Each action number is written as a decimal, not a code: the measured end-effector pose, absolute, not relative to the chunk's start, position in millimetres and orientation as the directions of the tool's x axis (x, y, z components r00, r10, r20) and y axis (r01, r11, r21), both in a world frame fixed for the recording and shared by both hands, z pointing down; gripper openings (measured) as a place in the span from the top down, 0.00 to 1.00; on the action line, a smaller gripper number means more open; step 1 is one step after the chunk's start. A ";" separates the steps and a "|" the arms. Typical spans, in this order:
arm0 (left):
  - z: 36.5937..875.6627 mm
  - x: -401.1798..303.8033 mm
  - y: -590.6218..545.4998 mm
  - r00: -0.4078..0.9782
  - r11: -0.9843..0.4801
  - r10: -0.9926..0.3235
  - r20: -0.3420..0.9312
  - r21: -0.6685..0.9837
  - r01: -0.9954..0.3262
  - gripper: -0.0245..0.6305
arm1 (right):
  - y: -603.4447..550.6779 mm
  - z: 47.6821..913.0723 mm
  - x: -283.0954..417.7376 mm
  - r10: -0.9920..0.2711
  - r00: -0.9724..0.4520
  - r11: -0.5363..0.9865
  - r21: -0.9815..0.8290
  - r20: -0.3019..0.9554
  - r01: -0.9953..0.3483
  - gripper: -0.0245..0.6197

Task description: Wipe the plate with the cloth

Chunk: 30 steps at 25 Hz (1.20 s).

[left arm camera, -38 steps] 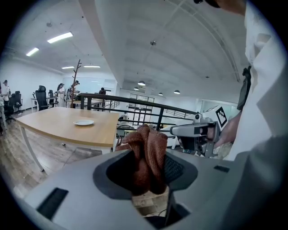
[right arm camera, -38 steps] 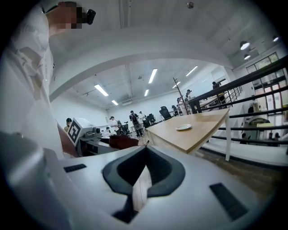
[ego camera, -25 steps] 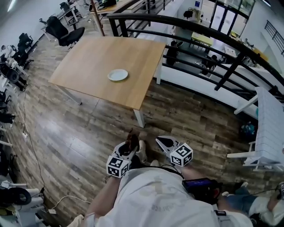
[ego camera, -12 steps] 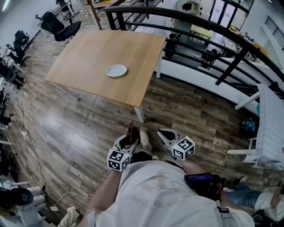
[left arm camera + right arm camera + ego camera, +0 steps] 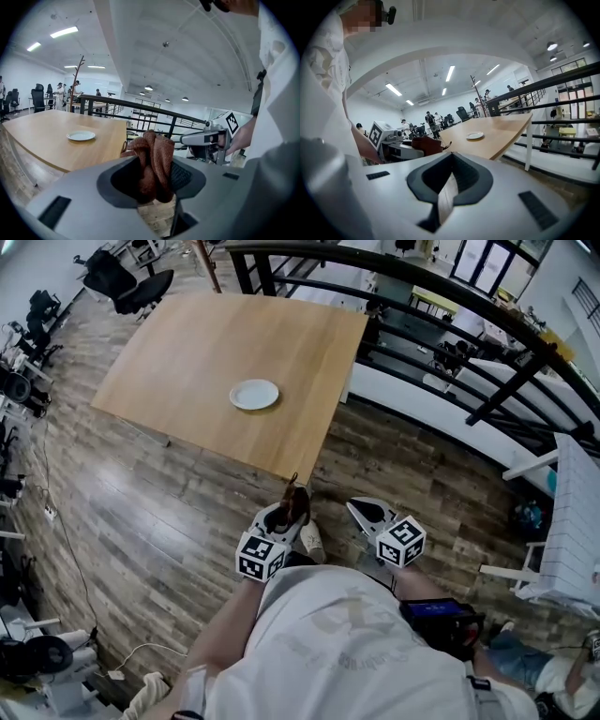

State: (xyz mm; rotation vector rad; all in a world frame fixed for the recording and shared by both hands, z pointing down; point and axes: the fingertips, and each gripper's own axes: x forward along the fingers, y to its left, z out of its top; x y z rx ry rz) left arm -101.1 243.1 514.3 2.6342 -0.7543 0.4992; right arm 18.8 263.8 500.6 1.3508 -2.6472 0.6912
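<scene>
Clamping cloth (image 5: 154,152) in left tool (image 5: 151,177), right tool (image 5: 449,185) closed, plate (image 5: 254,395) on table (image 5: 178,352)

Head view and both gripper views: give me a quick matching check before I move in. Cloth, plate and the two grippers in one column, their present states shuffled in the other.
Column one:
1. cloth
2. plate
3. left gripper
4. right gripper

Column two:
A. jaws together, nothing between them
B. lying on the table, well ahead of both grippers
C. rust-brown, bunched upright between two jaws
D. shut on fabric

Pairs: 1-C, 2-B, 3-D, 4-A
</scene>
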 end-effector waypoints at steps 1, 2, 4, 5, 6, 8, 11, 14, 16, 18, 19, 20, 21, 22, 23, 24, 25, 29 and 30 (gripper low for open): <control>513.1 -100.2 231.7 0.799 -0.797 -0.431 0.419 0.238 -0.555 0.70 | 252.7 498.2 18.9 -0.747 -0.603 0.507 -0.348 0.279 -0.789 0.94; 511.5 -99.5 221.1 0.803 -0.800 -0.428 0.414 0.238 -0.550 0.70 | 241.5 495.8 19.0 -0.748 -0.601 0.507 -0.342 0.280 -0.791 0.94; 508.4 -98.4 202.1 0.811 -0.808 -0.424 0.404 0.235 -0.540 0.70 | 219.6 492.3 19.2 -0.750 -0.598 0.508 -0.332 0.285 -0.795 0.94; 507.4 -98.1 193.5 0.813 -0.811 -0.423 0.399 0.234 -0.537 0.70 | 209.2 491.4 19.1 -0.749 -0.596 0.508 -0.327 0.288 -0.797 0.94; 507.0 -98.4 185.3 0.814 -0.811 -0.425 0.396 0.233 -0.537 0.70 | 199.4 491.1 18.7 -0.748 -0.596 0.509 -0.324 0.291 -0.798 0.94; 508.0 -102.1 169.2 0.810 -0.802 -0.437 0.392 0.237 -0.548 0.70 | 180.9 490.4 16.2 -0.745 -0.596 0.514 -0.314 0.299 -0.799 0.94; 512.2 -114.8 147.8 0.793 -0.782 -0.461 0.399 0.240 -0.575 0.70 | 156.5 485.3 8.8 -0.739 -0.602 0.528 -0.295 0.302 -0.796 0.94; 515.4 -133.2 132.5 0.771 -0.760 -0.487 0.411 0.235 -0.606 0.70 | 139.7 482.2 -0.8 -0.725 -0.615 0.546 -0.286 0.309 -0.788 0.94; 516.0 -146.5 125.2 0.754 -0.739 -0.513 0.411 0.235 -0.632 0.70 | 130.9 482.9 -7.0 -0.710 -0.628 0.562 -0.280 0.319 -0.778 0.94; 518.0 -157.5 118.0 0.734 -0.713 -0.541 0.412 0.238 -0.659 0.70 | 119.6 483.4 -11.6 -0.694 -0.642 0.580 -0.275 0.326 -0.766 0.94; 520.4 -161.4 115.3 0.723 -0.700 -0.552 0.415 0.241 -0.673 0.70 | 113.8 484.0 -13.3 -0.685 -0.650 0.590 -0.273 0.329 -0.760 0.94; 523.1 -164.3 113.1 0.712 -0.685 -0.562 0.421 0.244 -0.686 0.70 | 108.2 484.9 -14.5 -0.676 -0.658 0.599 -0.272 0.333 -0.753 0.94; 525.5 -166.1 111.2 0.701 -0.672 -0.571 0.428 0.247 -0.698 0.70 | 102.7 485.9 -15.6 -0.666 -0.666 0.610 -0.269 0.336 -0.745 0.94; 527.1 -167.0 109.6 0.691 -0.660 -0.579 0.433 0.249 -0.709 0.70 | 97.3 487.0 -16.5 -0.655 -0.675 0.622 -0.266 0.338 -0.737 0.94; 528.0 -167.5 108.4 0.682 -0.649 -0.587 0.437 0.250 -0.719 0.70 | 92.0 488.3 -17.6 -0.644 -0.686 0.634 -0.266 0.340 -0.727 0.94; 528.5 -167.5 107.3 0.672 -0.638 -0.595 0.441 0.250 -0.729 0.70 | 86.8 490.4 -18.5 -0.631 -0.697 0.645 -0.268 0.340 -0.716 0.94; 529.1 -167.1 105.8 0.661 -0.626 -0.604 0.445 0.249 -0.739 0.70 | 81.2 493.3 -18.8 -0.619 -0.708 0.656 -0.272 0.340 -0.704 0.94; 532.3 -162.0 90.4 0.608 -0.572 -0.641 0.469 0.238 -0.785 0.70 | 53.7 502.7 -18.1 -0.567 -0.751 0.698 -0.287 0.338 -0.656 0.94; 532.3 -161.7 85.2 0.593 -0.554 -0.650 0.475 0.236 -0.798 0.70 | 46.7 503.2 -19.9 -0.548 -0.765 0.713 -0.288 0.339 -0.639 0.94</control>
